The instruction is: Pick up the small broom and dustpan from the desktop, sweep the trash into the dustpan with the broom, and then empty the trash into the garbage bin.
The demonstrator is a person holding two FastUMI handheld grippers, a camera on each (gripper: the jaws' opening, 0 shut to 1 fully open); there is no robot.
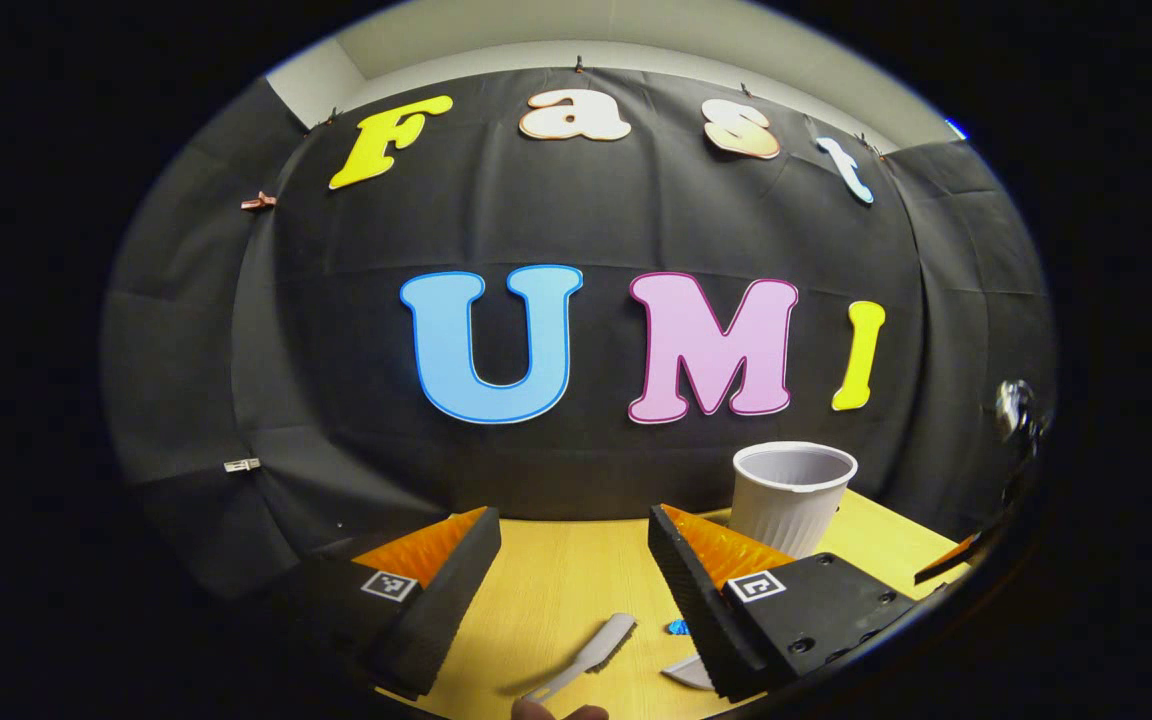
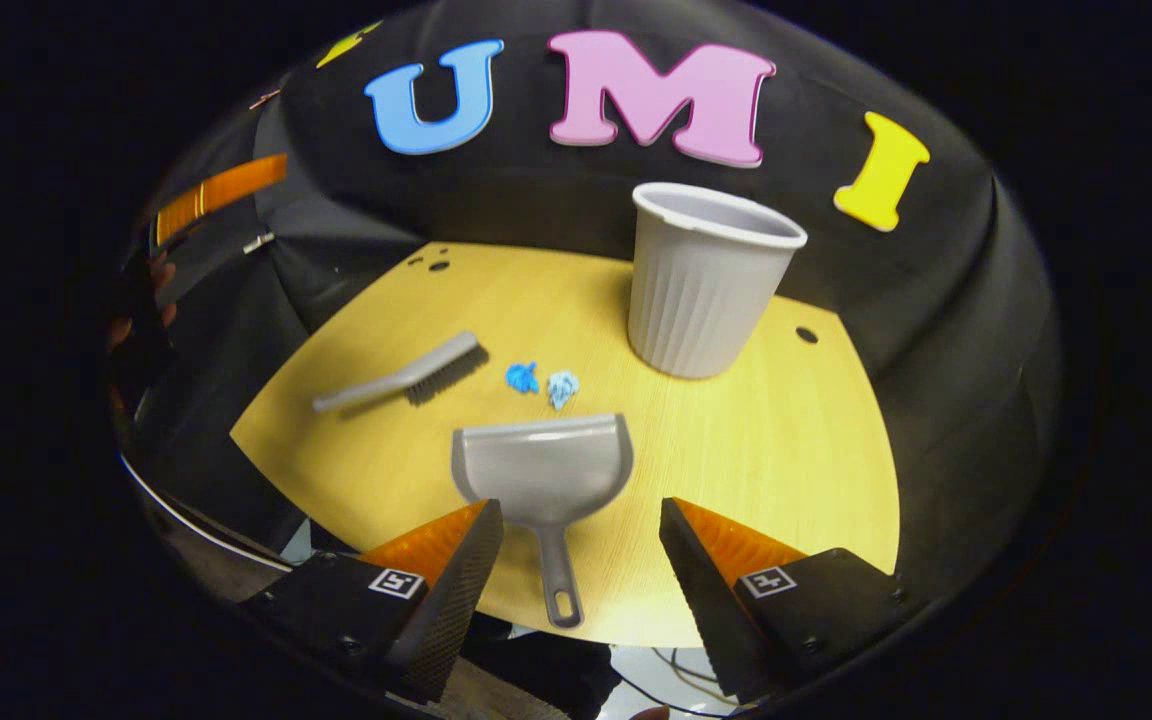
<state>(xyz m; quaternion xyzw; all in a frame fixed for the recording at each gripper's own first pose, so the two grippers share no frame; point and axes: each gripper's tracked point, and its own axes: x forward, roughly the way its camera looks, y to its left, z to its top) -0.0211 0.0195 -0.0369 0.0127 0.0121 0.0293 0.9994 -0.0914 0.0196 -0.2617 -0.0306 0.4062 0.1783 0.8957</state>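
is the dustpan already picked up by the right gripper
No, the dustpan lies flat on the desk, its handle between the right gripper's open fingers.

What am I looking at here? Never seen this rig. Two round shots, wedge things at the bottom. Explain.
There is no robot arm: a person holds a two-finger tool in each hand, and a fisheye camera rides on each one, looking forward along its fingers. The wedges at the bottom are those fingers.

The left gripper view looks along the left tongs, which are open and hold nothing. The right gripper view looks along the right tongs, also open and empty, with the dustpan's handle lying between the fingers, untouched.

On the wooden desktop lie a grey dustpan, a small broom, two scraps of blue trash and an upright ribbed garbage bin. Nothing is picked up yet.
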